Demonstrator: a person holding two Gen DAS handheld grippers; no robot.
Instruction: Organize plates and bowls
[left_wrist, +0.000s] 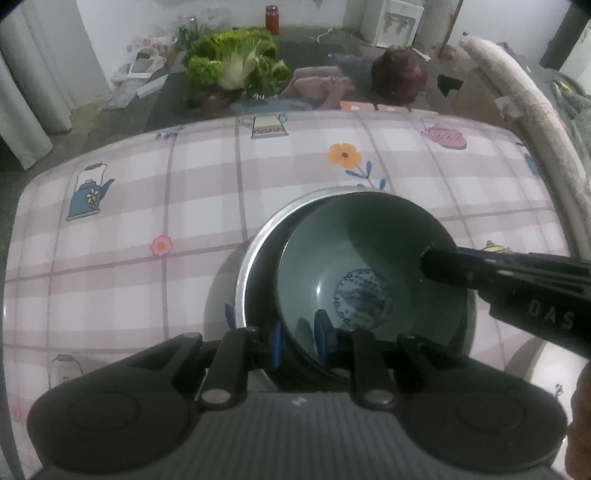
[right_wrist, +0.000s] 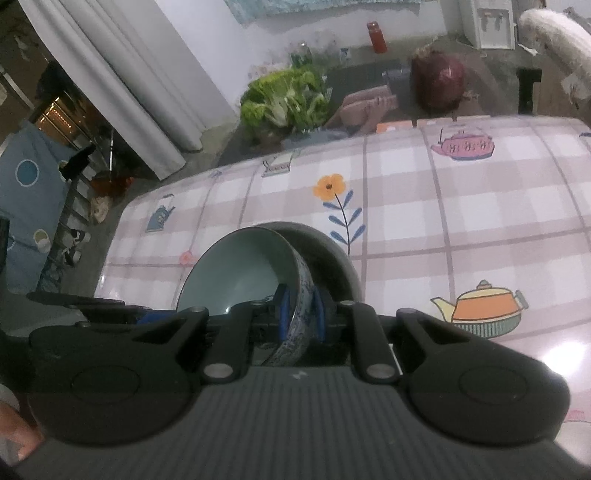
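- Gripping the near rim of the ceramic bowl (left_wrist: 354, 266), the left gripper (left_wrist: 298, 338) sits at lower centre of the left wrist view, blue pads either side of the bowl wall, clenched on it.
- Bowl is pale green inside with a blue printed disc at the bottom; it sits tilted inside a metal bowl (left_wrist: 255, 251), centre-right of frame.
- Right gripper (left_wrist: 428, 264) enters from the right edge, tip on the bowl's far-right rim.
- Tablecloth (left_wrist: 147, 206) pink plaid with teapots and flowers; lettuce (left_wrist: 236, 62) upper centre, beyond the table.
- Right wrist view: right gripper (right_wrist: 300, 314) lower centre, blue pads clamped across the ceramic bowl (right_wrist: 240, 266) wall, blue-patterned outside visible.
- Metal bowl (right_wrist: 332, 258) just behind it, centre frame.
- Left gripper (right_wrist: 92, 308) at left edge by the bowl's rim.
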